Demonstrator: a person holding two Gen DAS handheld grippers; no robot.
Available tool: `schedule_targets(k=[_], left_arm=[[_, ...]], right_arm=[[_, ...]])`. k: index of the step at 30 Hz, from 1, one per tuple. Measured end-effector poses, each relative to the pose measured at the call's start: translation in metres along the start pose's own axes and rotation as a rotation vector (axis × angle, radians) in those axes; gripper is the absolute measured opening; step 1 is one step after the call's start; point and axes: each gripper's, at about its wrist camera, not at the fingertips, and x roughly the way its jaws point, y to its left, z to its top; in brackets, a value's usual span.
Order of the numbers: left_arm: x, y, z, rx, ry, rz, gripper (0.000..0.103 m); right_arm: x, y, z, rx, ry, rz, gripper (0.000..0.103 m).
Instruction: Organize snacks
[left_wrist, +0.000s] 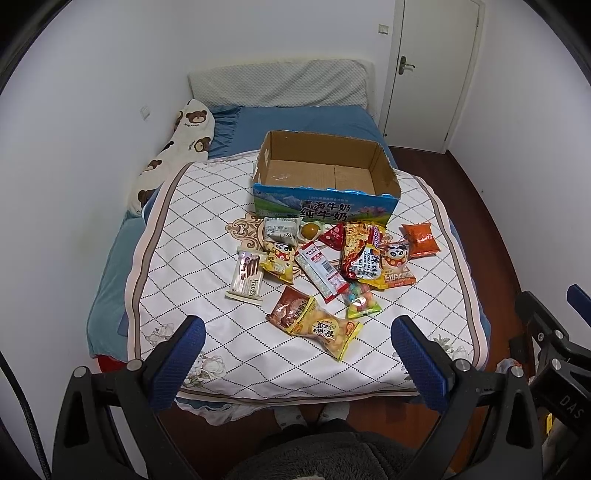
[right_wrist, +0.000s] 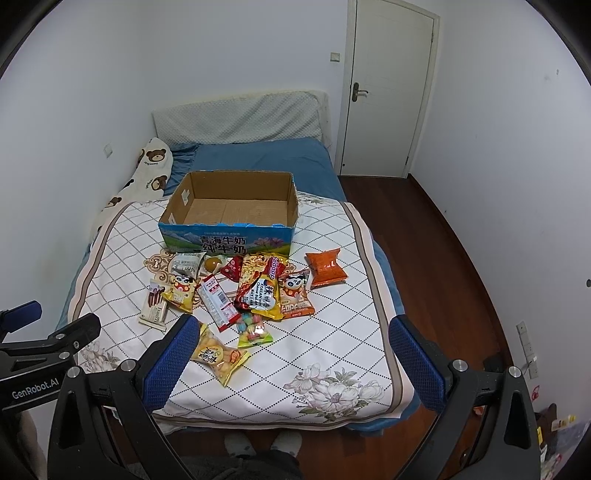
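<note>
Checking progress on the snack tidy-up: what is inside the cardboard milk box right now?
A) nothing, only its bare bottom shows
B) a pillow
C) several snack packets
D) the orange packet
A: the cardboard milk box shows only bare brown floor, and the snack packets, the orange packet included, lie on the quilt in front of it.

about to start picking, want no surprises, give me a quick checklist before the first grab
1. Left gripper open, nothing held: ok.
2. Right gripper open, nothing held: ok.
3. Cardboard box upright, top open, nothing seen inside: ok.
4. Snacks reachable: all lie on the quilt in front of the box, none in it yet: ok.
5. Nearest pick free: the yellow biscuit bag lies on top of the brown bag, nothing covering it: ok.
6. Orange packet lies apart from the pile, clear on all sides: ok.
</note>
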Motion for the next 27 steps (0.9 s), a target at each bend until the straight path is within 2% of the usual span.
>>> schedule_targets(k=[27], left_arm=[[0.0052, 0.0081, 0.0034, -0.001, -0.002, 0.001, 0.103]], right_arm=[[0.0014, 0.0053, 0.0029, 0.007, 0.0, 0.006, 0.103]])
